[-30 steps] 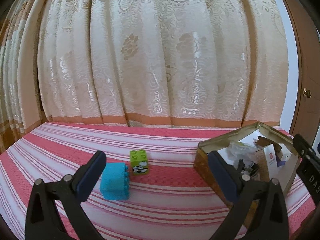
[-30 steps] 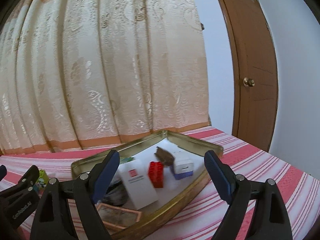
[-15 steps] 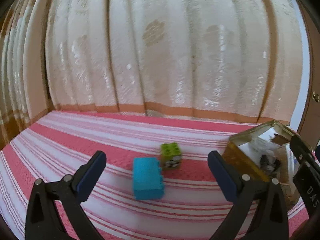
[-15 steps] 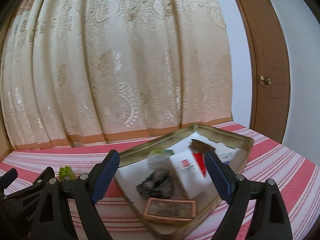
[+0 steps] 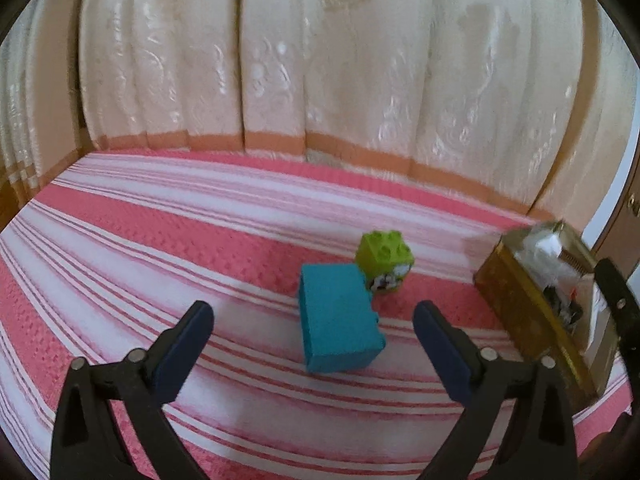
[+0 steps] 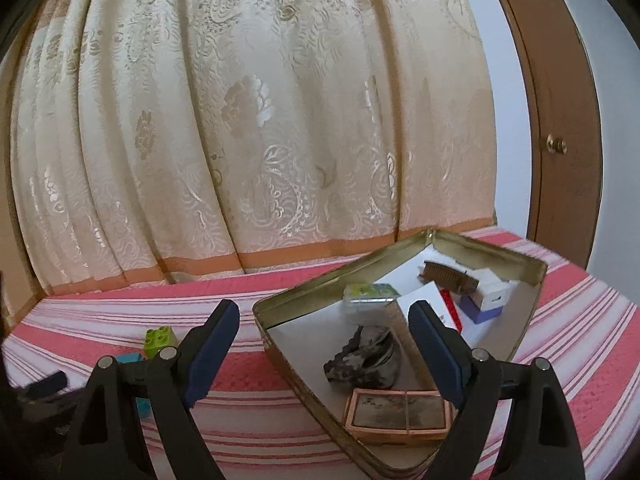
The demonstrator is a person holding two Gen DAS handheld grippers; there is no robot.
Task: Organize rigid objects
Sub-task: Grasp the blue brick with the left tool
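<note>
Left view: closing, empty left tongs (image 5: 314, 330) approaching blue block (image 5: 338, 318). Right view: wide-open, empty right tongs (image 6: 324, 338) facing tin (image 6: 280, 344), comb (image 6: 448, 276) at one o'clock.

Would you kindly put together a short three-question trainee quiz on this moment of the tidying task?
1. True or false: the blue block lies inside the gold tin.
2. Which block stands farther from the left gripper: A the blue block, B the green block?
3. Fill in: the right gripper holds ____.

Key: 1 false, it lies on the striped cloth; 2 B; 3 nothing.
</note>
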